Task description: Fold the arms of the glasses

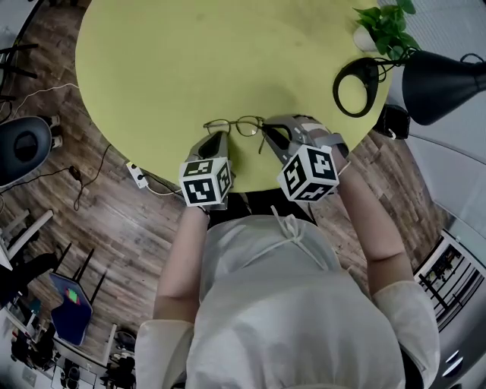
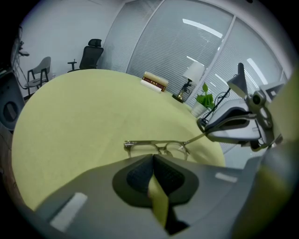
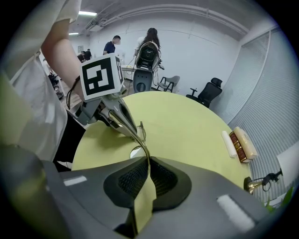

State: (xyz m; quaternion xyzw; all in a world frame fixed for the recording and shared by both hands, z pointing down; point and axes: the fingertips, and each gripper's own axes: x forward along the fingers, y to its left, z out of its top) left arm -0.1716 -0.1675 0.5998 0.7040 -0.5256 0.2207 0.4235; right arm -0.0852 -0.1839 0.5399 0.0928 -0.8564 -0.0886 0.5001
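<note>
The glasses (image 1: 237,125) are pinched by one arm in the right gripper (image 3: 148,161); the left gripper (image 2: 153,158) is shut. The arm could be bent if pushed hard.

Open-plan office, swivel chairs (image 3: 205,94), glass partition w/ blinds (image 2: 159,46), round mtg table (image 1: 190,68), desk lamp (image 2: 192,74) — ppl at back (image 3: 110,45)

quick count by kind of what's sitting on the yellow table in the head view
glasses: 1
plant: 1
lamp: 1
total: 3
</note>
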